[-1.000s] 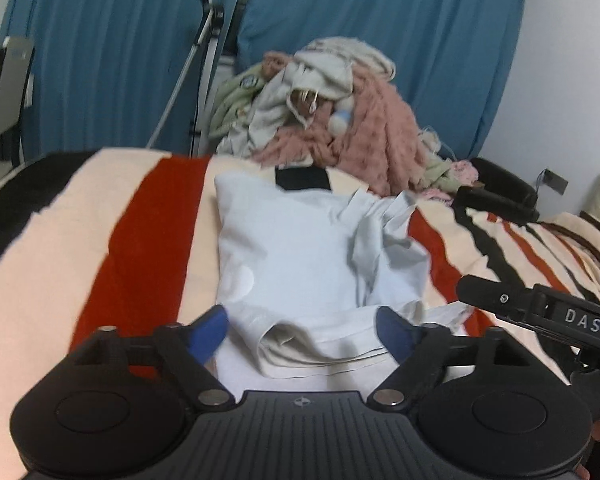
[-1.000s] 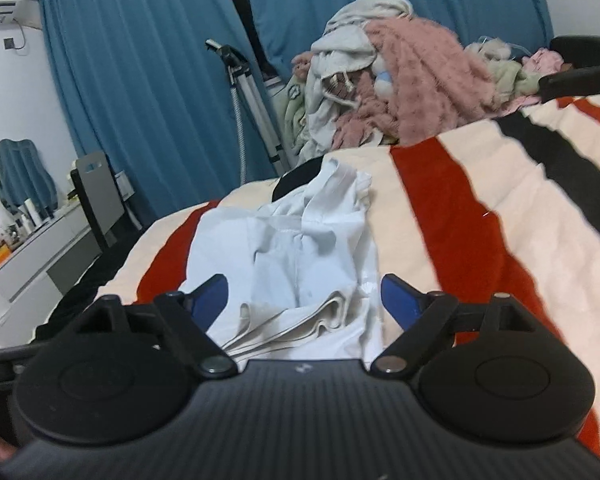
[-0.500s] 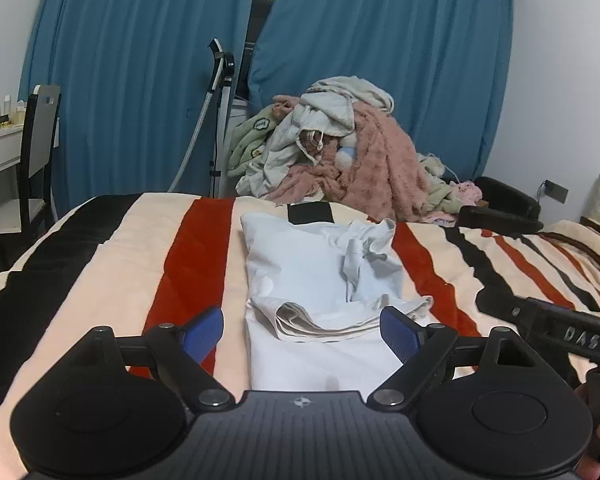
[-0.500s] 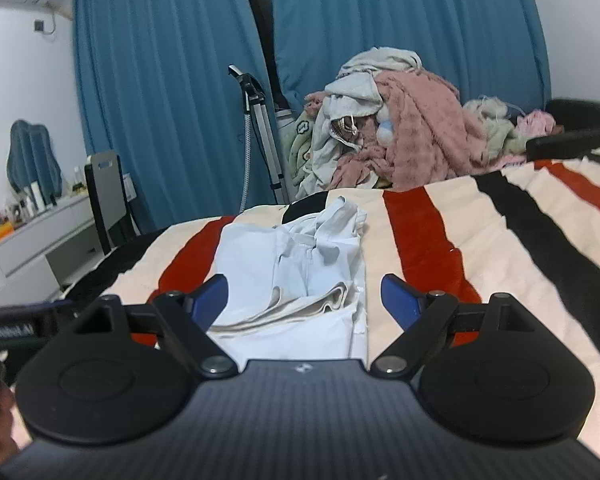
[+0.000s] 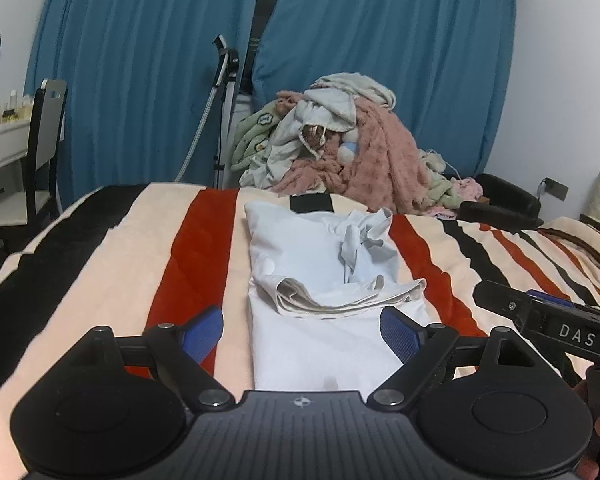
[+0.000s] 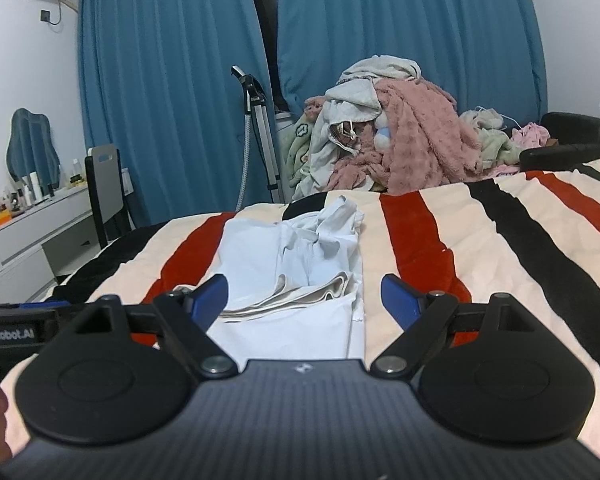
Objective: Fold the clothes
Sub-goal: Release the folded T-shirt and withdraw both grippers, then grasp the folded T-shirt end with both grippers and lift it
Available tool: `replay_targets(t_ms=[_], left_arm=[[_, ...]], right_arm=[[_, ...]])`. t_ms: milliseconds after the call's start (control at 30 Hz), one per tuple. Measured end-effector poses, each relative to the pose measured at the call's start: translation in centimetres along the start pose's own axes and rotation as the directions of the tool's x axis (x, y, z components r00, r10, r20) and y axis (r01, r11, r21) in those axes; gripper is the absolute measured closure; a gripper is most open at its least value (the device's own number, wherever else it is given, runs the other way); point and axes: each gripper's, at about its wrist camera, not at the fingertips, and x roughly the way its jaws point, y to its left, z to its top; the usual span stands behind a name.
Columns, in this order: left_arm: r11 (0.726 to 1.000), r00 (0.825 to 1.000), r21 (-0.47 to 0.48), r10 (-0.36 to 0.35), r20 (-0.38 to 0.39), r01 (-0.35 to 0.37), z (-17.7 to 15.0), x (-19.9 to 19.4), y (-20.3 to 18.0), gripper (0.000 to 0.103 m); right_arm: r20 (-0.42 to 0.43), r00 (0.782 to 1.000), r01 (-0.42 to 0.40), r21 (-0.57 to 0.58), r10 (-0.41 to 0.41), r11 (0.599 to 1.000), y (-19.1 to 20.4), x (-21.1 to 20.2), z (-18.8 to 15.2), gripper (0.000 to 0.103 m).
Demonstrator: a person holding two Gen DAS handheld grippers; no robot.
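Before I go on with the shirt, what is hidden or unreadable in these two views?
- White shirt: its near end is hidden behind the left gripper body in the left wrist view, and behind the right gripper body in the right wrist view.
- Clothes pile: the garments overlap, so their number is unclear.
- Bottles on the dresser: too small to identify.
- Striped blanket: cut off by the frame edges.

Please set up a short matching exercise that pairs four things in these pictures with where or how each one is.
Things:
1. white garment
2. pile of unfolded clothes
3. left gripper
4. chair

Places or states:
A. heaped beyond the bed's far edge, before the blue curtains
B. open, holding nothing
C. beside the white desk at the left
D. partly folded on the striped blanket

Pairs: 1-D, 2-A, 3-B, 4-C
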Motion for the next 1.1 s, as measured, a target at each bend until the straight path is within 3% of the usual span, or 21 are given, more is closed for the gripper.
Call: replay_targets(t_ms=[300, 367, 400, 567, 667, 767, 867, 967, 1100], left_arm=[[0.998, 0.997, -0.064, -0.004, -0.076, -0.001, -0.9, 2.1, 0.8, 0.016], [0.997, 0.996, -0.082, -0.008, -0.087, 0.001, -1.2, 2.1, 0.9, 0.016], [0.996, 0.996, -0.093, -0.01, -0.092, 0.002, -1.3, 2.1, 1.0, 0.016], [0.989, 0.993, -0.145, -0.039, -0.114, 0.022, -1.8, 1.6, 1.3, 0.016], [0.984, 0.988, -0.172, -0.061, -0.14, 0.037, -2.5, 1.4, 1.3, 0.016], [0.978, 0.98, -0.206, -0.084, -0.181, 0.046, -3.5, 1.4, 1.4, 0.016], [0.951, 0.965, -0.302, -0.14, -0.221, 0.069, -4.4, 1.4, 2.3, 0.016], [0.911, 0.948, -0.405, -0.197, -0.251, 0.082, -5.4, 1.6, 3.2, 0.014], [0.85, 0.912, -0.519, -0.282, -0.297, 0.094, -6.8, 2.8, 3.9, 0.014]], right_arm=[[0.025, 1.0, -0.004, -0.005, 0.005, 1.0, 0.2, -0.5, -0.4, 0.019], [0.031, 0.999, -0.01, 0.005, 0.01, 1.0, 0.0, -0.5, -0.2, 0.031], [0.023, 1.0, -0.007, 0.014, 0.006, 1.0, -0.1, -0.4, -0.2, 0.032], [-0.015, 1.0, 0.012, 0.059, -0.011, 0.998, -0.8, 0.1, -0.2, 0.03], [-0.038, 0.999, 0.024, 0.085, -0.02, 0.996, -1.3, 0.4, -0.3, 0.02], [-0.072, 0.997, 0.015, 0.165, -0.003, 0.986, -2.1, 0.4, -0.4, 0.021], [-0.129, 0.985, -0.055, 0.398, 0.115, 0.916, -4.0, -0.2, -0.9, 0.02], [-0.173, 0.947, -0.111, 0.616, 0.272, 0.78, -5.4, -0.4, -3.1, 0.02], [-0.243, 0.888, -0.053, 0.787, 0.389, 0.615, -6.3, 0.1, -6.7, 0.019]])
